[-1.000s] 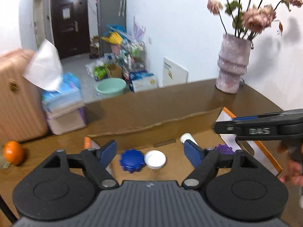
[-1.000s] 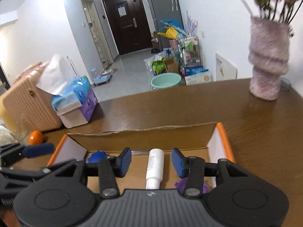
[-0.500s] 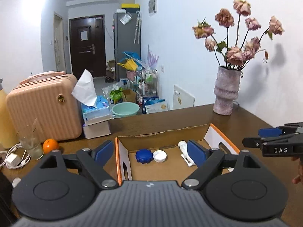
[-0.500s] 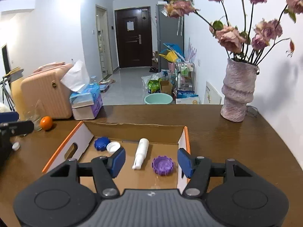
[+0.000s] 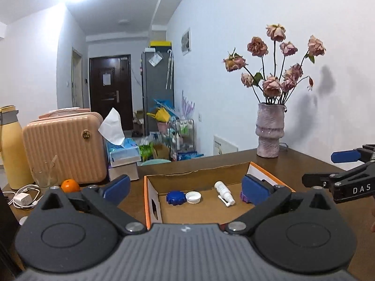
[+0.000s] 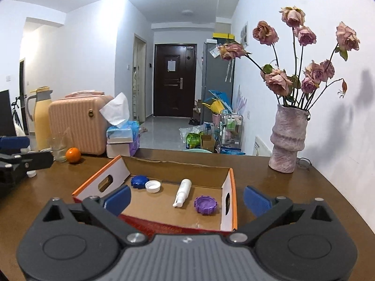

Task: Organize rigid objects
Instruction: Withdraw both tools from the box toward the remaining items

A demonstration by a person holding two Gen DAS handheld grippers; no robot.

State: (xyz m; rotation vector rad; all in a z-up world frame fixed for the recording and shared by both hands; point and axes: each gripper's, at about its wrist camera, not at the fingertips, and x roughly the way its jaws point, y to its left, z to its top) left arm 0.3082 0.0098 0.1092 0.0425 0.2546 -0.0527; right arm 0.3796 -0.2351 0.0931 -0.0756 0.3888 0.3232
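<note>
From the left wrist view, the left gripper is wide open and holds nothing. Just ahead of it, low on the brown table, sits the cardboard box with orange edges. Inside the box, straight in front of the gap between the fingers, lie a blue cap and a white cap — they touch side by side. A little to the right lies a small white spray bottle on its side. A purple cap peeks out from behind the right finger. Off to the far right is the other tool, up in the air.

From the right wrist view, the right gripper is wide open too, with nothing in it. The same box sits just ahead and below. The blue cap and white cap are at the far left of the box, the spray bottle is in the middle, and the purple cap is near the right finger.

So it looks like the job is almost done, or all done — four hard things are in the box and both tools hang empty above the table. An orange and a glass stand far off to the left, but I cannot tell if they belong to the job.
</note>
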